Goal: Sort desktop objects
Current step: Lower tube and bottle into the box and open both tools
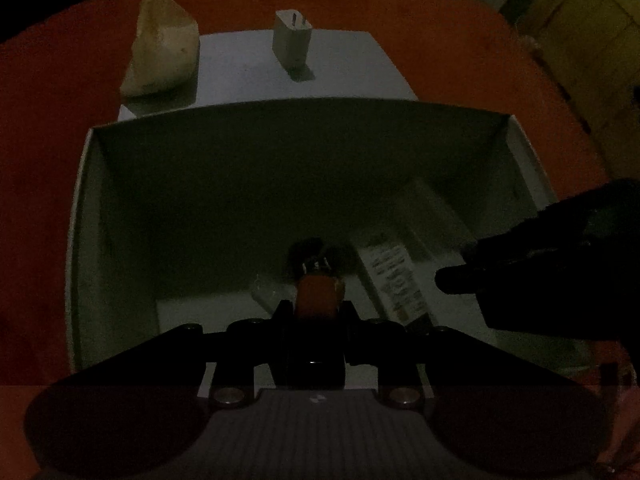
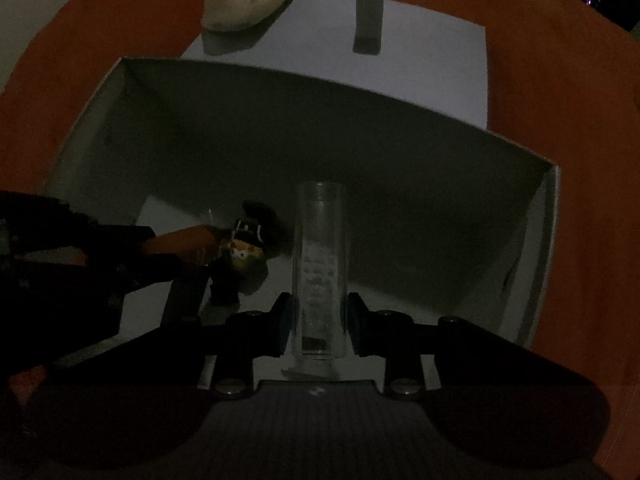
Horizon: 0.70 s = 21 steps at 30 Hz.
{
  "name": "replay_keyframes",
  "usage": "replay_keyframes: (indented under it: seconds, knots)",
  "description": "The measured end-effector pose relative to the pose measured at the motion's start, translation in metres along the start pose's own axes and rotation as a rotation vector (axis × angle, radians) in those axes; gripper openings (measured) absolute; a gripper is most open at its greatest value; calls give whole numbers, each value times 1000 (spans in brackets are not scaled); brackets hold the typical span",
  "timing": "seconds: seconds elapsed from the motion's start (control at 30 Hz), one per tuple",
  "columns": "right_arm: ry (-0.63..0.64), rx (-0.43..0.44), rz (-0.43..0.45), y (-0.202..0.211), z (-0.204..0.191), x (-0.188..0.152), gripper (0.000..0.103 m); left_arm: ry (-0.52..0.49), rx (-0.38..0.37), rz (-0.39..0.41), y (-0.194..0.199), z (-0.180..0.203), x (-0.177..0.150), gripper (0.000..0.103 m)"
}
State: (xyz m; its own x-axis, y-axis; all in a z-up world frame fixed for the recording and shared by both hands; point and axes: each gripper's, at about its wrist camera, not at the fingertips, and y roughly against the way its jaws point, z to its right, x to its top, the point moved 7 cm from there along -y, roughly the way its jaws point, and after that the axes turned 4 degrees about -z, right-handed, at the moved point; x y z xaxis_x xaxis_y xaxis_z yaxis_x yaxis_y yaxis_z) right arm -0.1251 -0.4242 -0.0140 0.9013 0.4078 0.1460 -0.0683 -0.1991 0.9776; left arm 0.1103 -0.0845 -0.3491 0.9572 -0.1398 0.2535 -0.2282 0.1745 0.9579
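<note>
Two tools are down inside the same open white box, each carrying something, so the sorting looks partway through. From the left wrist view, the left tool is pinching an orange figure between its fingers, the figure's dark head end pointing down toward the box floor; whether it already touches the floor cannot be told in this dim light. The right tool enters from the right edge of that view, with a printed tube lying along the box floor beneath it. Beyond the box, on a pale sheet over the orange worktop, a pale stone-like lump and a white plug adapter stand apart from each other, still outside the box. From the right wrist view, the right tool is pinching a clear tube with faint print, its fingers pressed on either side of its lower part, the tube reaching out over the box floor. The left tool comes in from the left with the orange figure, whose pale face sits just beside the tube. The lump and adapter again sit beyond the far wall. Judging by this, two items are about to be let go in the box, and two more remain to be collected.
</note>
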Motion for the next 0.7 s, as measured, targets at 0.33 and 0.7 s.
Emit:
replay_keyframes:
  seconds: [0.33, 0.7]
  knots:
    - [13, -24, -31, -23, -4, -6, 32, -4, 0, -6, -7, 3, 1, 21]
    - [20, -55, -71, -44, -5, -14, 32, -28, -5, -44, -20, 10, -7, 21]
